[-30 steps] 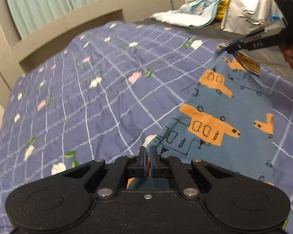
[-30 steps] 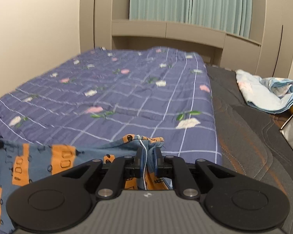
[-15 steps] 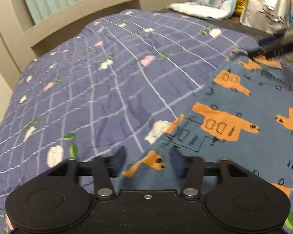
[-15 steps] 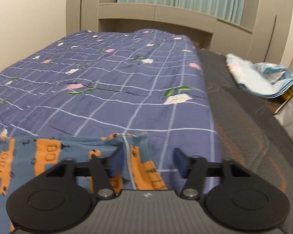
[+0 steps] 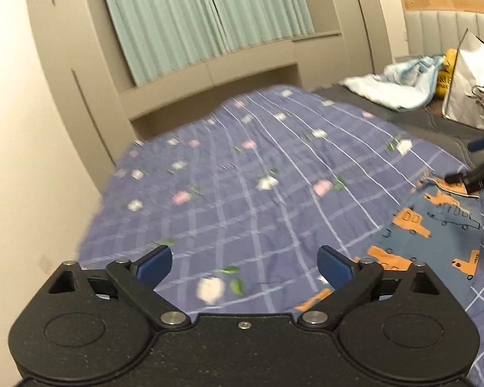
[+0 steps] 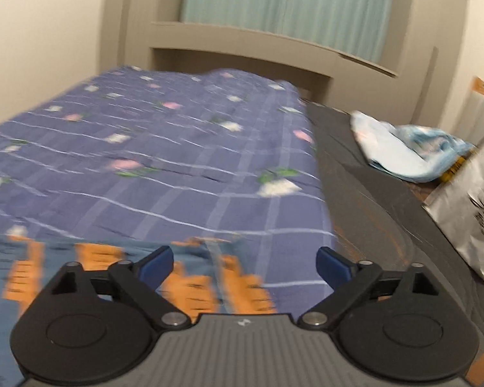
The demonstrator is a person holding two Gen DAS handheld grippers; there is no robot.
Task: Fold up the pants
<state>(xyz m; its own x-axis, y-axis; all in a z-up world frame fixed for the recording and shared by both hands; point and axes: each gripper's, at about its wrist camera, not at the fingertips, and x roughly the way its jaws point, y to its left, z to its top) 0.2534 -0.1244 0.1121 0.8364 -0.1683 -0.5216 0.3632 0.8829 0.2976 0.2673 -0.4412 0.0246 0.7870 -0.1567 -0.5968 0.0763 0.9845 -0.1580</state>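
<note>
Blue-and-orange pants (image 5: 435,242) spread flat on the quilt (image 5: 242,177), low at the right in the left wrist view, cut off by the frame edge and partly hidden behind the left gripper (image 5: 244,262). Jaws of that gripper just opened and now wide apart, only quilt showing between them, pants off to the right of the right finger and untouched. Seen again in the right wrist view: pants (image 6: 90,258) smeared by motion blur, prints reduced to orange blocks, lower part hidden under the body of the right gripper (image 6: 244,262). Jaws there also just opened and spread wide, a seam or edge of the pants lying between them, unpinched. Visible at the far right of the left view, only the dark tips of the right gripper (image 5: 474,174), over the far corner of the pants; contact impossible to judge. Farther back, a pale blue cloth (image 5: 400,87) and a silver bag (image 5: 471,84) on dark bedding, bag lettering unreadable.
</note>
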